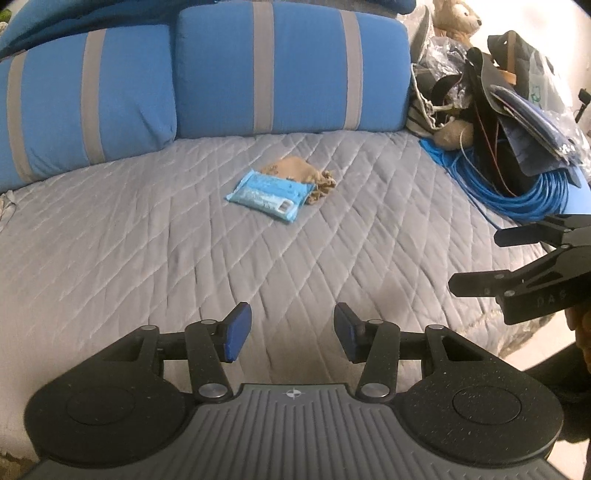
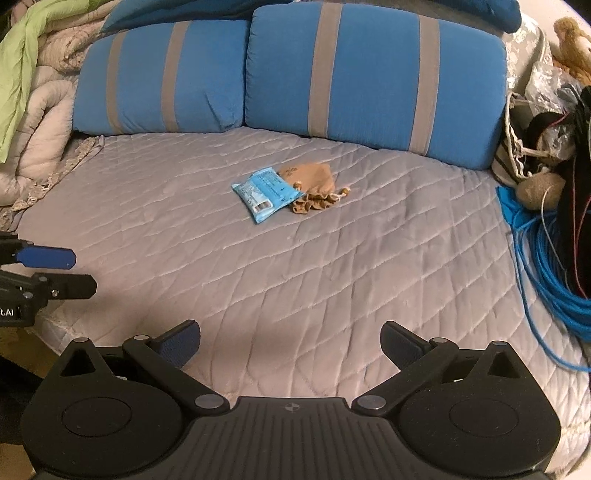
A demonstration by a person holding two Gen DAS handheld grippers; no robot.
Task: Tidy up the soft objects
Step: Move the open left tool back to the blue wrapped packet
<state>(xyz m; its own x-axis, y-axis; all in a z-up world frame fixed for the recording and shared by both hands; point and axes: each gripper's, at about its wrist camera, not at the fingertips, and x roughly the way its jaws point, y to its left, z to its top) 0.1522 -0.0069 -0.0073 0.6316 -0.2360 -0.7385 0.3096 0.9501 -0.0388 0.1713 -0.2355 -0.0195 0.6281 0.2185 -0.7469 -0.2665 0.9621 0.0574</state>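
Observation:
A blue wet-wipes pack (image 1: pixel 267 195) (image 2: pixel 266 192) lies in the middle of the grey quilted bed, partly on top of a tan drawstring pouch (image 1: pixel 310 177) (image 2: pixel 314 184). My left gripper (image 1: pixel 291 332) is open and empty above the near part of the bed, well short of both. My right gripper (image 2: pixel 290 345) is open wide and empty, also at the near edge. The right gripper shows at the right of the left wrist view (image 1: pixel 476 258). The left gripper shows at the left of the right wrist view (image 2: pixel 83 271).
Two blue pillows with grey stripes (image 1: pixel 288 70) (image 2: pixel 369 74) lean along the back. A coil of blue cable (image 1: pixel 517 195) (image 2: pixel 546 273), bags and a plush toy (image 1: pixel 458 18) crowd the right side. A folded quilt and green cloth (image 2: pixel 26 74) lie at the left.

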